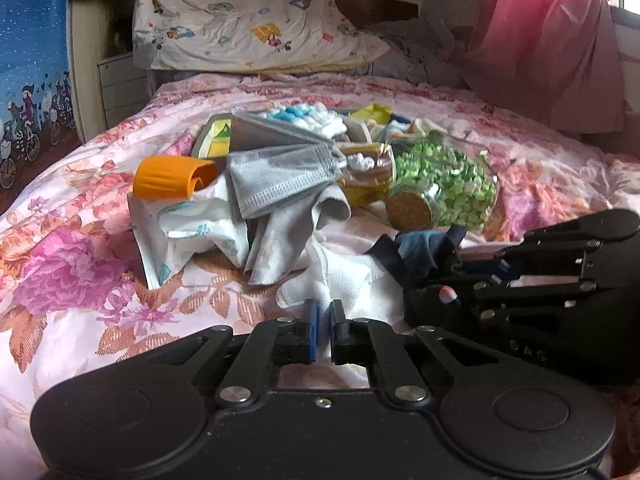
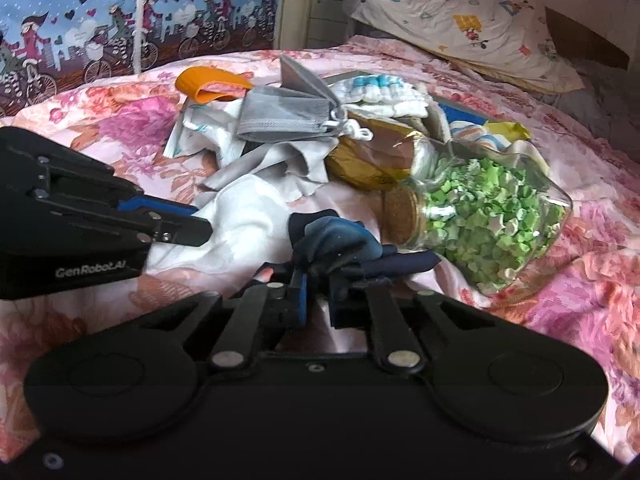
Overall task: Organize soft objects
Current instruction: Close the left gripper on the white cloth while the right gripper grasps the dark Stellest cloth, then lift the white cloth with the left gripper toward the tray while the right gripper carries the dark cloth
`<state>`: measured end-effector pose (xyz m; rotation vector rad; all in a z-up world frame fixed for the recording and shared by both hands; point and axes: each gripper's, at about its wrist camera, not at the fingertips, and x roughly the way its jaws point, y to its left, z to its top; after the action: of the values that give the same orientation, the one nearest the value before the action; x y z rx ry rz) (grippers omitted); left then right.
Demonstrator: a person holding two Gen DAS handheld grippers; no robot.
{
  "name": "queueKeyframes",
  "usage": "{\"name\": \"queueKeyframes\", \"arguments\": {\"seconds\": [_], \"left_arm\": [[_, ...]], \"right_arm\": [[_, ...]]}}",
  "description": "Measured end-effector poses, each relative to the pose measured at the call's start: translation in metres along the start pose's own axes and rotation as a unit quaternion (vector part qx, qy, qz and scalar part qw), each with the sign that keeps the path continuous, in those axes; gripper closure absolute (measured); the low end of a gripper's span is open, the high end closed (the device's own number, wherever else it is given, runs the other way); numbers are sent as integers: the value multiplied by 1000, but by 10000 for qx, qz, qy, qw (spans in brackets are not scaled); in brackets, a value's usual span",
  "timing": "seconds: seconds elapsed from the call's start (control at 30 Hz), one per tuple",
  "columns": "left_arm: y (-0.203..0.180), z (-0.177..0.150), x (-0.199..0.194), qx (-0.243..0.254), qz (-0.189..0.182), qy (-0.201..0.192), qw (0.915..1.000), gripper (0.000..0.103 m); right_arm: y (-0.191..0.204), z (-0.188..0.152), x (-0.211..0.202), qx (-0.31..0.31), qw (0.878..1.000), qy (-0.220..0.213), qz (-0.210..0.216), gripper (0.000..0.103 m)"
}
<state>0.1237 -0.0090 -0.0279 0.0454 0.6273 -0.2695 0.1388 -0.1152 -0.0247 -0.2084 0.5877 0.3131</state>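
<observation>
- Two grippers low over the floral bedspread, both at frame bottom in their own views
- My left gripper: jaws closed, pads pinching an edge of the white cloth, lower centre of the left view
- My right gripper: jaws closed on the dark blue cloth, bunched at centre of the right view
- White and blue cloths touch, side by side
- Behind them, mid-frame: pile with grey face masks, orange cap, crumpled white wrappers
- Corked jar of green paper stars lies on its side, right of centre
- Printed pillow at upper centre; pink curtain upper right
</observation>
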Motion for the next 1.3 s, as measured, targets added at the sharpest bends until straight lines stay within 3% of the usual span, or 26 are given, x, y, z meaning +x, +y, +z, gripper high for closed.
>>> {"name": "queueKeyframes", "arguments": {"seconds": [0.27,0.53,0.73,1.3], "left_arm": [[1,3,-10,-130,-14,-307,9994,98],[8,8,-25,-505,-264,-814,9950,98],[2,9,-35,-378,-251,-1142,9924,98],[0,11,-58,-389,-364,-1566,9862,98]], "right_arm": [[-5,-1,-6,122,9997,-193,-101,100],[-11,-5,-21,292,9967,-702,-275,102],[-15,-5,-30,263,9934,-1039,-415,102],[-30,4,-58,320,9853,-1532,-687,102]]}}
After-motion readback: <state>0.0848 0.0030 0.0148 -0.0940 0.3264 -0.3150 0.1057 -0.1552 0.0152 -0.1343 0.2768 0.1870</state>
